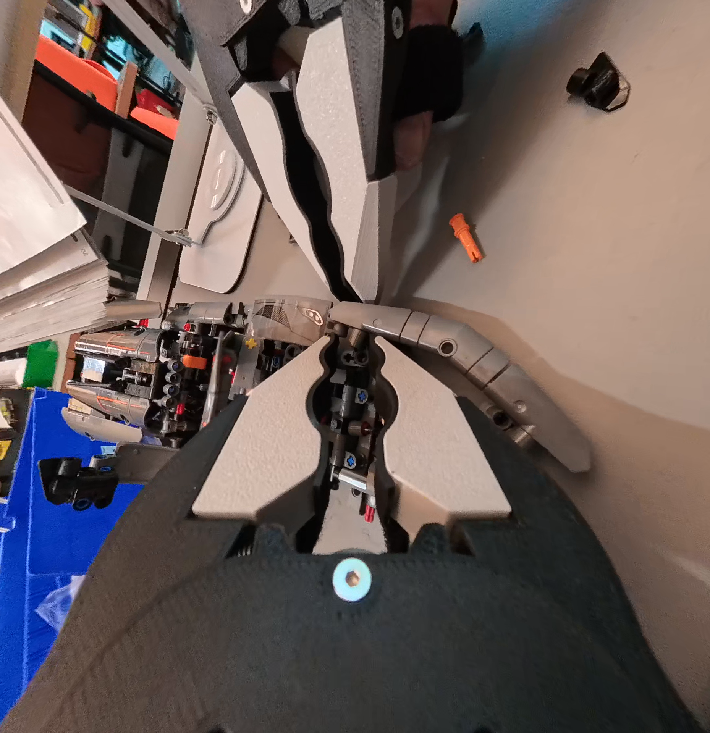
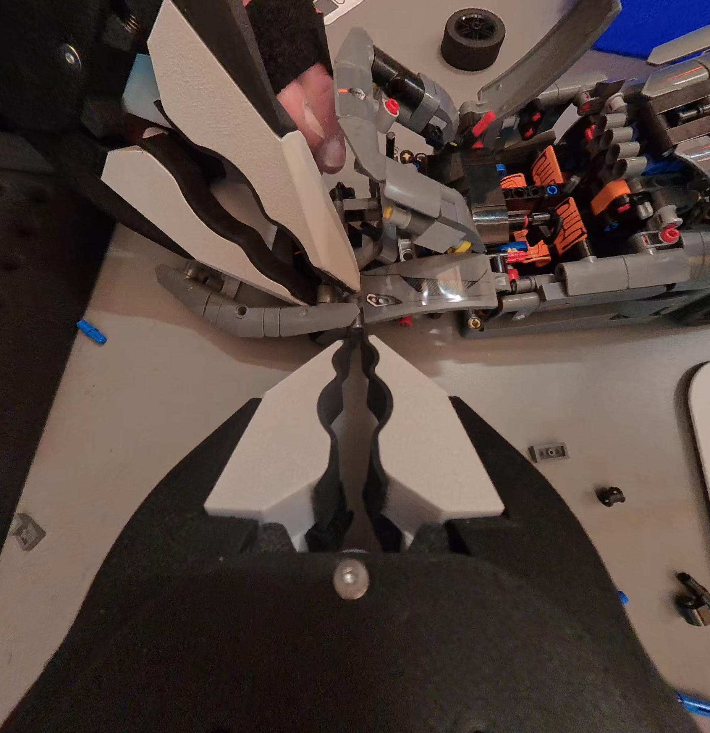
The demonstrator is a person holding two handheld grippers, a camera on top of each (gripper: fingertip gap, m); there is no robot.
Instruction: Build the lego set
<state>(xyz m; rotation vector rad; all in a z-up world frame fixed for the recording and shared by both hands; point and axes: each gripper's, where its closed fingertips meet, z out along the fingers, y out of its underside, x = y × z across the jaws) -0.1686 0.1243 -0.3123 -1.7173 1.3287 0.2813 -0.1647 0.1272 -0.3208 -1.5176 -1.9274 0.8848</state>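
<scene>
The right gripper (image 2: 355, 337), jaws clenched on a thin pin, points straight at the car (image 2: 543, 222) nose seam; the left gripper (image 1: 353, 341), jaws clasping the frame, is nearer

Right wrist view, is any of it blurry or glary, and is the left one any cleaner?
Right wrist view: glare on the clear panel, bottom-right corner smeared. Left wrist view: fisheye bends the table edge, blue bin soft, orange pin sharp.

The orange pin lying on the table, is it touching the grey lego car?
Apart. In the left wrist view the orange pin lies alone on the table, with bare surface between it and the lego car.
</scene>
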